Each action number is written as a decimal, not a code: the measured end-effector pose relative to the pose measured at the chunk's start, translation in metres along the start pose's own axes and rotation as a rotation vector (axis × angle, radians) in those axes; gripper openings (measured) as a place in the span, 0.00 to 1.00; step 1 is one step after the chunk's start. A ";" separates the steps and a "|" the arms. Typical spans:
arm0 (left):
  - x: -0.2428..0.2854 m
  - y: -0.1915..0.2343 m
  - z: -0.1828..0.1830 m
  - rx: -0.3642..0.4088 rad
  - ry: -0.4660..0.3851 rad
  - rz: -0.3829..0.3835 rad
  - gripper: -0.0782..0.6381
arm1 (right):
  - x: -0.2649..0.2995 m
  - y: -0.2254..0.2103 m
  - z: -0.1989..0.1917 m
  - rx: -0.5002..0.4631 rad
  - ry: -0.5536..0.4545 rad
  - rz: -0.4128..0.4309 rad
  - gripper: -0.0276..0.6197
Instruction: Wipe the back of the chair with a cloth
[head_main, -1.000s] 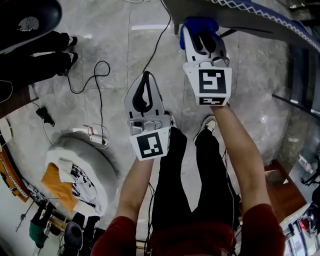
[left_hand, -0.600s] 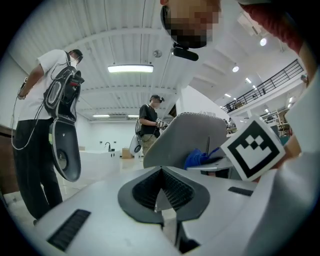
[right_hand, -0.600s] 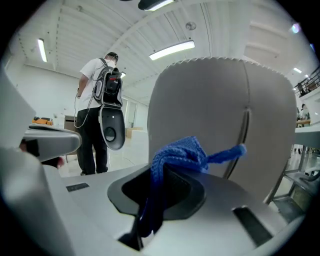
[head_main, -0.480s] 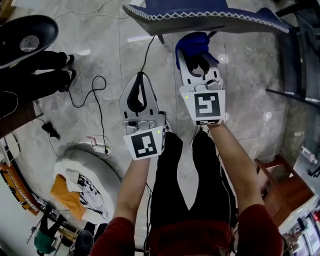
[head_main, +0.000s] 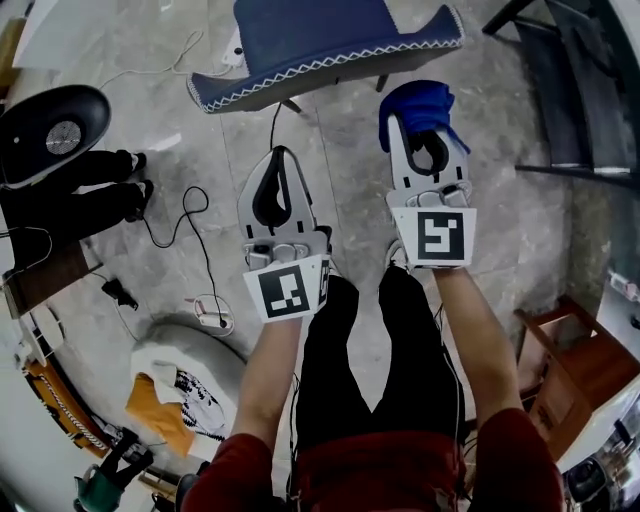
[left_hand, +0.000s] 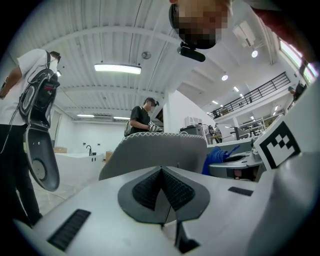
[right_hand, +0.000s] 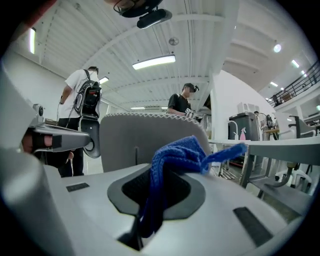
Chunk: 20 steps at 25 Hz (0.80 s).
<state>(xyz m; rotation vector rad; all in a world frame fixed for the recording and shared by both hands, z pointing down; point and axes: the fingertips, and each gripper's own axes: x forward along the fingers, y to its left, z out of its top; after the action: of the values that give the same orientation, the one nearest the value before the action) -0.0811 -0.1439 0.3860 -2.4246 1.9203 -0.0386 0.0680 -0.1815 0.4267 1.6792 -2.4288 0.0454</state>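
Note:
A chair with blue upholstery and a white stitched edge (head_main: 320, 45) stands at the top of the head view. Its back rises just ahead of both grippers, grey in the left gripper view (left_hand: 160, 149) and in the right gripper view (right_hand: 131, 140). My right gripper (head_main: 425, 128) is shut on a blue cloth (head_main: 415, 100), which bunches over the jaws (right_hand: 175, 155) and hangs a little short of the chair. My left gripper (head_main: 280, 155) is held beside it, shut and with nothing in it (left_hand: 161, 172).
A black shell-shaped seat (head_main: 50, 125) and a person's legs are at the left. Cables (head_main: 190, 210) trail over the stone floor. A white round tub with clothes (head_main: 185, 385) sits low left, a wooden stool (head_main: 570, 360) low right, and a dark table frame (head_main: 570, 90) at the right. Other people stand beyond the chair.
The chair has come further down into the head view and shows much more of itself. Both grippers are nearer to it, and the right one has shifted slightly rightward with the cloth.

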 end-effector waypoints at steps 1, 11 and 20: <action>0.003 -0.008 0.004 0.017 -0.004 -0.017 0.13 | -0.003 -0.012 0.003 0.003 -0.004 -0.013 0.13; 0.021 -0.046 0.028 -0.010 -0.018 -0.022 0.13 | -0.001 -0.072 0.034 -0.074 -0.053 -0.046 0.13; 0.018 -0.036 0.025 0.030 -0.015 -0.024 0.13 | 0.017 -0.062 0.047 -0.118 -0.049 -0.016 0.13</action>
<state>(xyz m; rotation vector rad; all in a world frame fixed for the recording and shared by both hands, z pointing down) -0.0409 -0.1524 0.3627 -2.4218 1.8702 -0.0493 0.1137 -0.2255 0.3786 1.6672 -2.4006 -0.1397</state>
